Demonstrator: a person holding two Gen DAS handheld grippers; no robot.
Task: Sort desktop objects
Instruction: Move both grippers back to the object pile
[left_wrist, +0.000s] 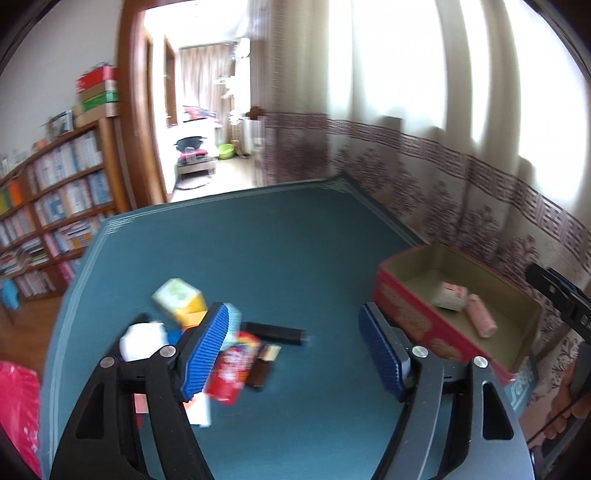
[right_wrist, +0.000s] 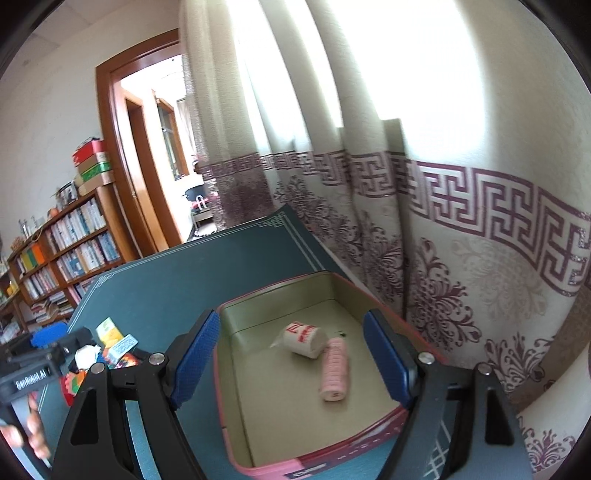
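Observation:
My left gripper (left_wrist: 295, 321) stands open over the teal table mat (left_wrist: 277, 240), with nothing between its blue pads. Just left of it lies a blurred pile: a yellow-green box (left_wrist: 179, 299), a white object (left_wrist: 142, 338), a red snack packet (left_wrist: 234, 369), a black bar (left_wrist: 275, 332) and a brown bar (left_wrist: 262, 365). To the right sits a red tin (left_wrist: 406, 317). My right gripper (right_wrist: 291, 332) hovers open above the tin (right_wrist: 273, 286), empty. Inside the tin lie a white cup (right_wrist: 304, 339) and a pink roll (right_wrist: 334, 369), both on their sides.
A patterned curtain (right_wrist: 461, 240) hangs close behind the tin and along the table's right edge. A bookshelf (left_wrist: 55, 192) and a doorway (left_wrist: 207, 110) lie beyond the far left. A hand (right_wrist: 33, 432) holds the left gripper's handle. Something red (left_wrist: 18, 406) sits at the near left.

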